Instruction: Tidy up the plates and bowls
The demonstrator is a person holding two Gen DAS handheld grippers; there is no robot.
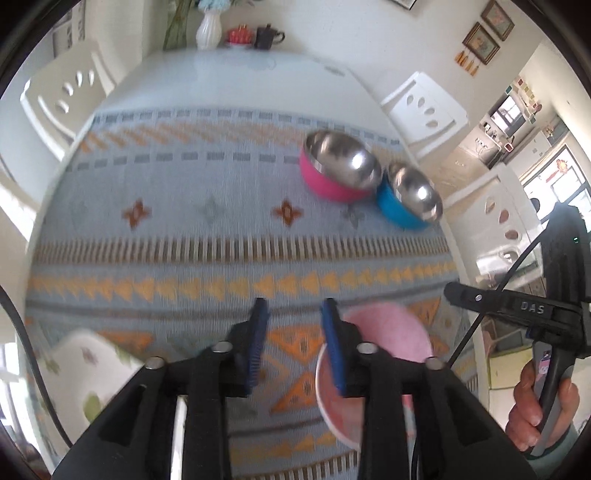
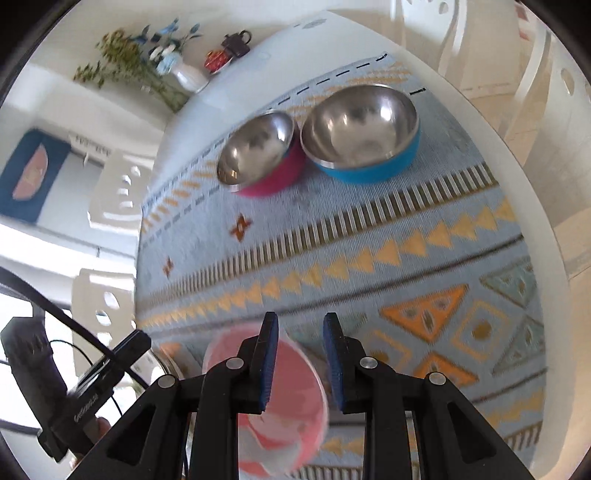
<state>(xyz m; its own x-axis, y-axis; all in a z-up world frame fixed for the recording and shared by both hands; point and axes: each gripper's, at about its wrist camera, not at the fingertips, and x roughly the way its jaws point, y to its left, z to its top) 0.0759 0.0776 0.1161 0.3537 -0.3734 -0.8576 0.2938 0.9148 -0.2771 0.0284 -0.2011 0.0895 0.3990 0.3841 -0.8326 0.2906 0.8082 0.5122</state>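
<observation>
Hovering above a patterned blue cloth [image 1: 207,221] on the white worktop [image 1: 236,70], the left tongs [image 1: 293,314] are spread apart with nothing between their blue pads. A pink plate [image 1: 391,332] lies on the cloth just under and to the right of them, partly hidden behind the right-hand pad. The right tongs [image 2: 301,328] are likewise spread and hold nothing; in the right wrist view the pink plate sits low in the frame beneath their left pad, its far rim blurred. Farther back on the cloth stand two steel-lined bowls side by side: a pink bowl [image 2: 258,155] and a blue bowl [image 2: 364,133], both upright, their rims touching or very nearly so. At the far end of the worktop, off the cloth, are a white vase [image 1: 208,29] with flowers, a small red object [image 1: 240,35] and a dark teapot [image 1: 267,37]. White chairs [image 1: 424,103] surround the worktop. From the left wrist view, a hand [image 1: 539,410] grips the handle of the other tool at the right edge.
</observation>
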